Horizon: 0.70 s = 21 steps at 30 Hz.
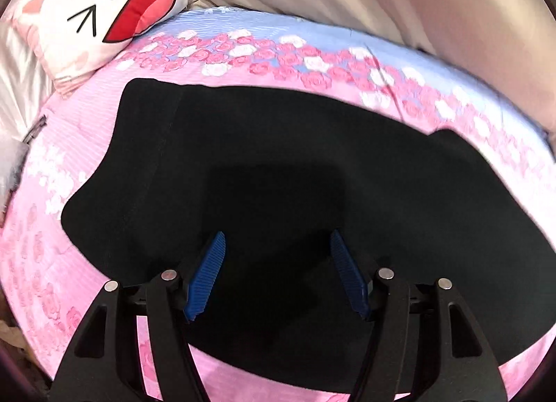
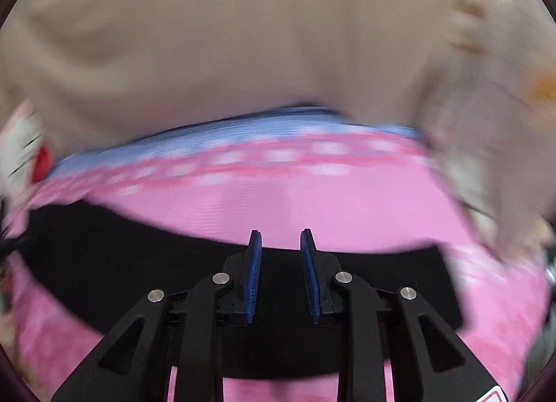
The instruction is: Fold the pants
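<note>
Black pants (image 1: 278,172) lie flat on a pink flowered bedsheet (image 1: 76,193), folded lengthwise into one wide band. My left gripper (image 1: 278,237) hovers just above the pants near their near edge, jaws wide open and empty, blue pads (image 1: 205,277) apart. In the blurred right wrist view the pants (image 2: 104,263) show as a black band across the bed. My right gripper (image 2: 280,233) is over the far edge of that band, jaws partly open with nothing between the pads (image 2: 253,277).
A white cat-face pillow (image 1: 104,9) lies at the bed's far left corner. A beige curtain (image 1: 382,2) hangs behind the bed; it fills the top of the right wrist view (image 2: 243,37). The sheet's far border is blue (image 1: 312,32).
</note>
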Each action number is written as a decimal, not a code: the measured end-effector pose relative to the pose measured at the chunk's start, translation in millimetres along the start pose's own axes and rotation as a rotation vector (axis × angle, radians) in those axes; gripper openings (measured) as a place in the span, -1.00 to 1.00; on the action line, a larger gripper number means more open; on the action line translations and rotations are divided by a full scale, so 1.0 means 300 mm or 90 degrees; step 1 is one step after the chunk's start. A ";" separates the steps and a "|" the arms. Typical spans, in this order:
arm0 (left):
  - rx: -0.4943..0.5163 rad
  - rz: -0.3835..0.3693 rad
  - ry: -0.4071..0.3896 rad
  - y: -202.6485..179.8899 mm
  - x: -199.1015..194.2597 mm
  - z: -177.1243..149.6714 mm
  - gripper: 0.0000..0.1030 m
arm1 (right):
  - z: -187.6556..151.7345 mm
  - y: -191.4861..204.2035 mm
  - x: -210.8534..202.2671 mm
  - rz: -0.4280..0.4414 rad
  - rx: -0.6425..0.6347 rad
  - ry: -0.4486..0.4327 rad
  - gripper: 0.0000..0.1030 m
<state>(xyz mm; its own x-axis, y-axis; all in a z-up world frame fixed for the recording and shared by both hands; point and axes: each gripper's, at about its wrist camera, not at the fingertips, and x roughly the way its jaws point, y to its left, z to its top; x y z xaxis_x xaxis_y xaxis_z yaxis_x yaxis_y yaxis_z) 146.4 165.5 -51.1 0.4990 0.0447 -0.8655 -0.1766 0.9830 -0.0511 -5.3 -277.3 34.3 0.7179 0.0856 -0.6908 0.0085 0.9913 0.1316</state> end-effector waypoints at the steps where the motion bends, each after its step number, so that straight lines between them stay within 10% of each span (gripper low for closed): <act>1: -0.006 -0.008 -0.002 0.012 -0.001 0.010 0.20 | 0.012 0.114 0.067 0.052 -0.029 0.015 -0.54; 4: -0.014 -0.001 0.003 0.062 0.009 0.017 0.34 | 0.063 0.474 0.296 0.168 -0.127 0.067 -0.55; 9: 0.012 -0.029 0.004 0.170 0.034 -0.004 0.37 | 0.136 0.836 0.684 0.197 -0.215 0.151 -0.61; 21: 0.102 -0.008 -0.035 0.097 0.050 -0.024 0.75 | 0.203 0.897 0.848 0.128 -0.195 0.136 -0.80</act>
<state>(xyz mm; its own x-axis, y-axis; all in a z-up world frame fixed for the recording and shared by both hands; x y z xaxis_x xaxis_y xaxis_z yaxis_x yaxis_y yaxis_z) 142.6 193.5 -69.2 0.5467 0.0379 -0.8365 -0.0345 0.9991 0.0228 221.9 5.0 -62.7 0.5240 0.2666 -0.8089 -0.3472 0.9341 0.0830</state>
